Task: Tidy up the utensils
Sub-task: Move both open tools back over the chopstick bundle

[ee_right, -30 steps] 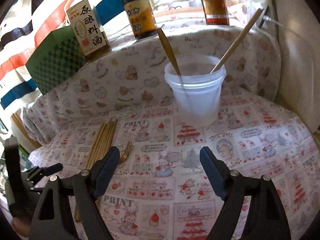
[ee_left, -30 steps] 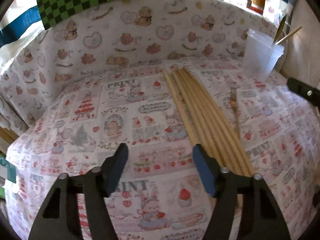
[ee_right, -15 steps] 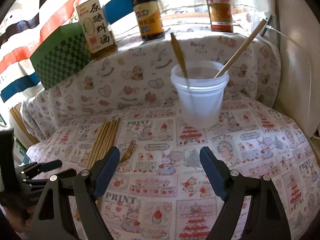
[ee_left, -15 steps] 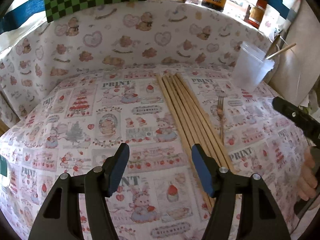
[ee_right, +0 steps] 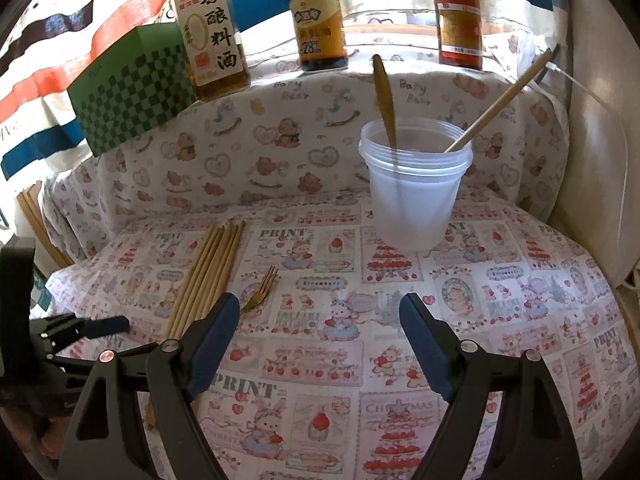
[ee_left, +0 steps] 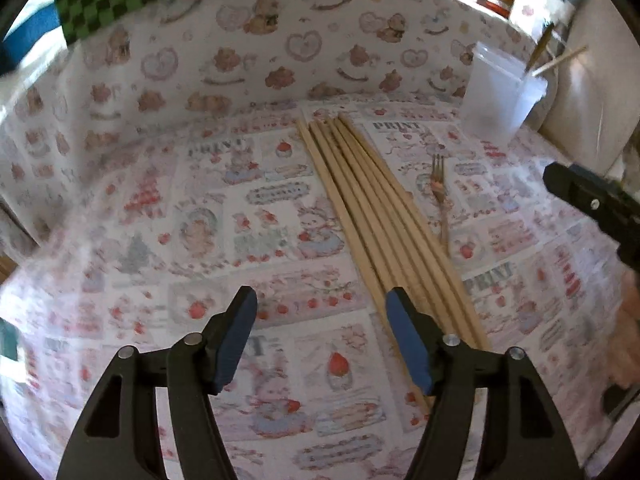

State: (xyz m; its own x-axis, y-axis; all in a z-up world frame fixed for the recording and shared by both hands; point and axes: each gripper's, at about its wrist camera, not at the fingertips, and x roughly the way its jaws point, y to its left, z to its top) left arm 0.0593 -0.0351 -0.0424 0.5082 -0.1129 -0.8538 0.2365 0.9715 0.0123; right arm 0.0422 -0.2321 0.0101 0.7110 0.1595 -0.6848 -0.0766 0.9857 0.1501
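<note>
On the printed tablecloth [ee_right: 500, 288]: 1 bundle of wooden chopsticks [ee_left: 384, 216], laid side by side, loose; 1 gold fork [ee_right: 260, 294] flat just beside the bundle, on its cup side, tines toward the back. Toward the back right: 1 translucent plastic cup [ee_right: 414, 196], upright, already holding 1 gold utensil handle and 1 chopstick leaning on its rim.

Left gripper [ee_left: 322, 336]: jaws opening, nothing between them, low over the near end of the chopsticks, its right finger over the bundle's edge.
Right gripper [ee_right: 318, 340]: jaws wide, empty, hovering over bare cloth between fork and cup.

Step in hand, by estimate: approach to the next pickup, sorting partly done.
Next move calls for: straddling 1 chopstick or a few, closing on them, then carrying them to the cup; the fork remains for collection.
</note>
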